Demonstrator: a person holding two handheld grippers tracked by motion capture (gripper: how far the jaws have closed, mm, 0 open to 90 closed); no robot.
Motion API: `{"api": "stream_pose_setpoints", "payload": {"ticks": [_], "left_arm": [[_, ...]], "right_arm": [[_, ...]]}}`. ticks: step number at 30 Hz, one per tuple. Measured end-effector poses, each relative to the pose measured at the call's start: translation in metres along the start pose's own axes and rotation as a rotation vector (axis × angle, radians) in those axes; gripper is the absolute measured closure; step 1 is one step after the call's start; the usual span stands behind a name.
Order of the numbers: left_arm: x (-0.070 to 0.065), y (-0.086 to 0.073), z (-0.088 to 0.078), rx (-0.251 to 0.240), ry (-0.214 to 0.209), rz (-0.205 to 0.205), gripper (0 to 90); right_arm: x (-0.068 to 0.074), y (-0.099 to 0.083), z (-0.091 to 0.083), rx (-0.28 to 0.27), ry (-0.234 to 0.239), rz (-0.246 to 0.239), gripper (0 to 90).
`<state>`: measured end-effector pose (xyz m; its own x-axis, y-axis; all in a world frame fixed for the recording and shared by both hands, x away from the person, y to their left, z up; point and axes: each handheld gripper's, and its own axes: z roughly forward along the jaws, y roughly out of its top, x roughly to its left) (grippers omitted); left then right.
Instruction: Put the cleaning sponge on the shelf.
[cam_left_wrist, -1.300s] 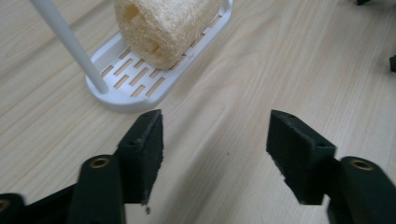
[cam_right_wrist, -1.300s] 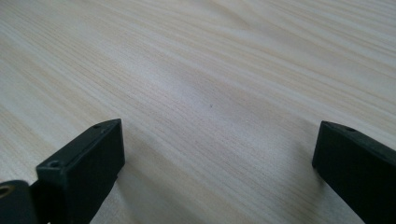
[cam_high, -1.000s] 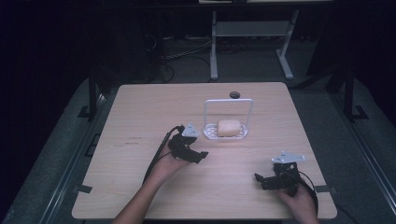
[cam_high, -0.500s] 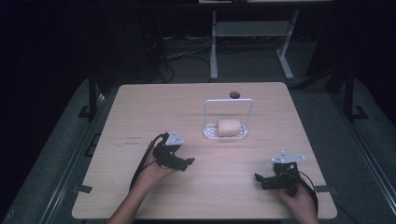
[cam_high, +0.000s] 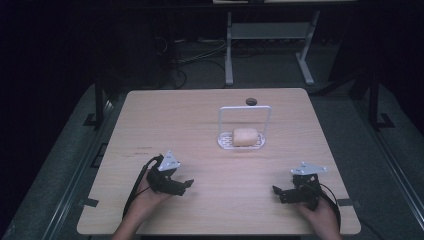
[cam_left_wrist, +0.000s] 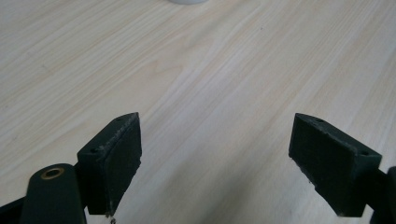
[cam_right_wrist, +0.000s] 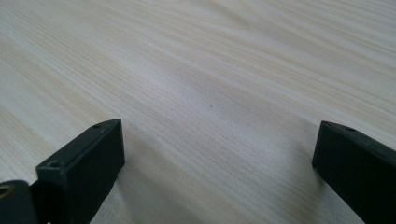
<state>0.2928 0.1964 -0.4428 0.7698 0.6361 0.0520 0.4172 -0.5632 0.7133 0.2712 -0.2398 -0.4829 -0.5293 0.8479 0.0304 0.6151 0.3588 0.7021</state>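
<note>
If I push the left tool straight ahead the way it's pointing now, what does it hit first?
Probably nothing soon: the left tool, jaws open, points right across bare light wooden table. The white wire rack sits off that line, though depth is uncertain.

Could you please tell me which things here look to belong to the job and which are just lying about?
Likely the job:
- beige bread-like roll
- white wire rack
- left hand-held gripper, open
- right hand-held gripper, open

Just there:
- light wooden table
- dark round table hole
</note>
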Motion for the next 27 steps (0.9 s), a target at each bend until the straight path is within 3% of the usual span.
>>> {"api": "stream_pose_setpoints", "payload": {"ticks": [14,27], "left_arm": [[0.008,-0.036,-0.023,0.013,0.054,-0.028,15.2],[0.02,-0.056,-0.025,0.039,0.059,-0.049,14.5]], "right_arm": [[0.0,0.0,0.0,0.0,0.0,0.0,2.1],[0.0,0.0,0.0,0.0,0.0,0.0,2.0]]}}
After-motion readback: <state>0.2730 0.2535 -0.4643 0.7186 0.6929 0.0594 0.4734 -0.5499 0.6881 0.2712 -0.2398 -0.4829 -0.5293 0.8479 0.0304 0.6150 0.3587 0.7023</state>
